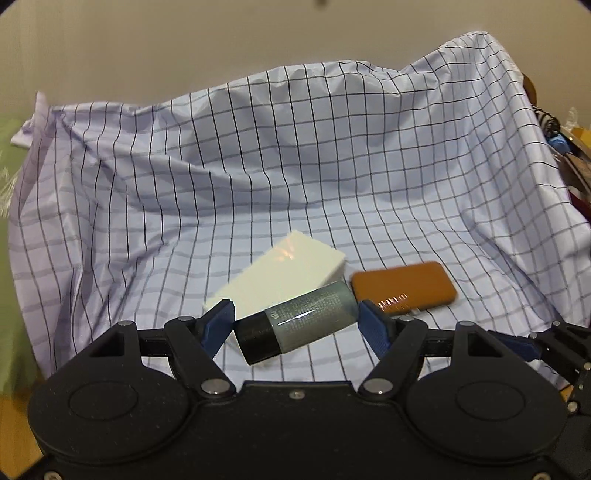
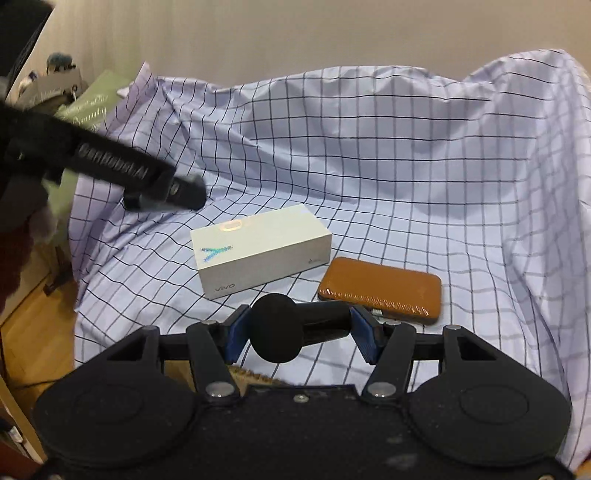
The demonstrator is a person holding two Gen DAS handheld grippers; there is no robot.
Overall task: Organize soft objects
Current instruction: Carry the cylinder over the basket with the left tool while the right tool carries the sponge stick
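So the left gripper (image 1: 295, 325) has its 2 blue pads (image 1: 373, 326) clamped on a grey-green tube with a black cap (image 1: 295, 325), held crosswise, cap end toward the left pad and tipped a bit lower. There's fine print on the tube, way too small to read. The jaws stand partway apart, just as wide as the tube is long.

The right gripper (image 2: 299, 328) is pinched on a black dumbbell-shaped thing (image 2: 295, 326): a round matte ball end faces the camera by the left pad, and a glossy black shaft runs across to the right pad. Can't tell exactly what it is. Jaws are fairly narrow around it.

Past the fingers, both cameras look down on a white box (image 2: 258, 249) and a tan leather-look wallet (image 2: 380, 286) lying just beside each other on a pale checked sheet (image 2: 406, 166). The box reads "vivo" on its side, with a blue-green Y on top.

The sheet is draped and wrinkly, rising at the back against a plain beige wall (image 2: 295, 29). Wood floor (image 2: 33, 332) shows at the left, plus a green cushion (image 2: 90, 103) with script I can't make out. The left gripper crosses the right view, and its side lettering is too blurred to read.
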